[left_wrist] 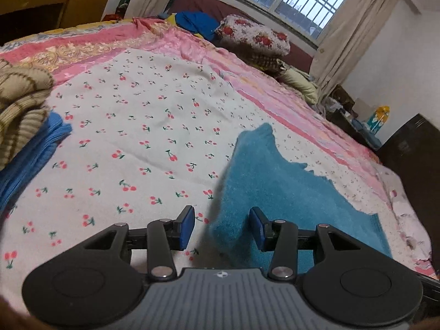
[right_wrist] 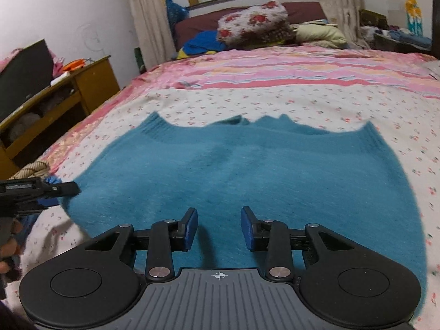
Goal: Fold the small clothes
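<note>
A teal knitted sleeveless garment lies spread flat on the cherry-print sheet, neckline away from me. My right gripper is open and empty, just above the garment's near hem. My left gripper is open and empty at the garment's left edge, which runs between its fingers. The left gripper also shows at the left edge of the right wrist view, beside that edge.
A pile of folded knitwear, beige over blue, sits on the bed to the left. Pillows and bedding lie at the headboard. A wooden desk stands left of the bed, dark furniture to the right.
</note>
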